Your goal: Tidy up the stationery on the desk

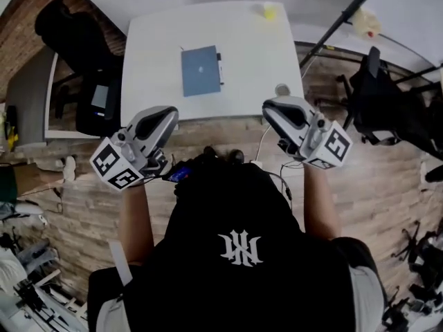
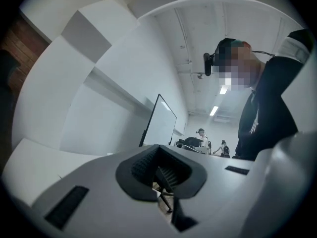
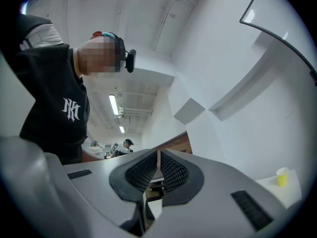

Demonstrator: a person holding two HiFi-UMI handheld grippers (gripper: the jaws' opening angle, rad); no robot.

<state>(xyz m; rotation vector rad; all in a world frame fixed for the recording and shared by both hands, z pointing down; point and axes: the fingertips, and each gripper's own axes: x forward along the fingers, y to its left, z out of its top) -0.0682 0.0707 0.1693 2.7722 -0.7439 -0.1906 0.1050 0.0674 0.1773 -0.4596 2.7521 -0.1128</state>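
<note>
In the head view a blue notebook [image 1: 201,70] lies flat in the middle of the white desk [image 1: 159,47], with a dark pen [image 1: 220,64] along its right edge. A small yellow cup [image 1: 269,11] stands at the desk's far edge and shows again in the right gripper view [image 3: 282,176]. Both grippers are raised in front of the person, short of the desk's near edge. My left gripper [image 1: 165,115] [image 2: 161,175] is shut with nothing in it. My right gripper [image 1: 274,106] [image 3: 158,170] has its ribbed pads pressed together, also empty.
A small grey round object [image 1: 282,88] sits at the desk's near right corner. A black office chair [image 1: 76,33] stands left of the desk, another chair [image 1: 387,102] to the right, and a black stand pole [image 1: 339,23] slants past the far right corner. A whiteboard [image 2: 161,123] stands in the room.
</note>
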